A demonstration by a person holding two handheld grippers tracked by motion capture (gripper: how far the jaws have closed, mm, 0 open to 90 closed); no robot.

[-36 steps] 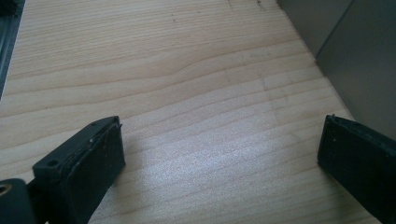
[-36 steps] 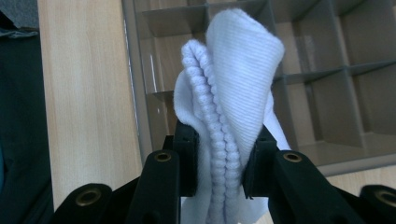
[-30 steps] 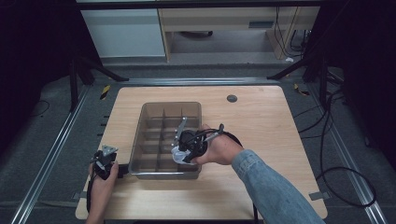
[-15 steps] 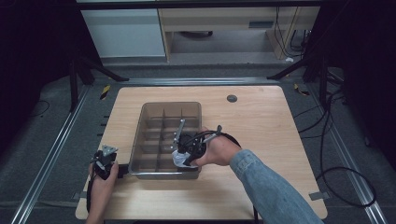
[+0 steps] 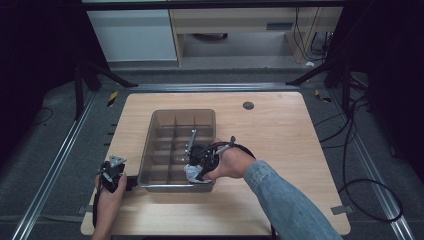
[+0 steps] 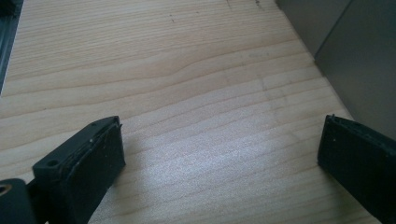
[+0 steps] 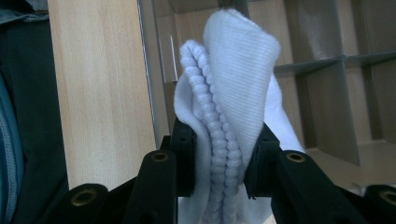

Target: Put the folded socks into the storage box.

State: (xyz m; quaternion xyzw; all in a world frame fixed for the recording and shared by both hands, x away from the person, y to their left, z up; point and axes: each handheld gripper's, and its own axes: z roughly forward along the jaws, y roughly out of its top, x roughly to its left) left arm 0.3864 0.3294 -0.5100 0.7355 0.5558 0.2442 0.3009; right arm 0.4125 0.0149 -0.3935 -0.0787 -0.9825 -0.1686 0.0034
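A grey divided bin [image 5: 150, 150] sits on the wooden table [image 5: 280, 135]. My right gripper [image 5: 197, 167] is over the bin's near right compartments, shut on a folded white sock [image 7: 233, 93] whose ribbed cuff stands up between the jaws. The same white sock [image 5: 194, 175] hangs at the bin's front right corner in the high view. My left gripper [image 5: 114, 170] rests at the table's near left, just left of the bin, jaws wide apart over bare wood [image 6: 196, 93] with nothing between them. The bin's grey wall [image 6: 359, 60] stands close to its right fingertip [image 6: 359, 158].
A small dark round grommet [image 5: 248, 105] is set in the table's far side. Metal rails [image 5: 50, 165] run along both sides of the table, cables [image 5: 360, 150] trail on the floor at right. Bin dividers [image 7: 327, 60] form several compartments.
My right gripper has carried the sock from the bin's middle right toward its near right corner and lower into it. The left gripper has stayed still.
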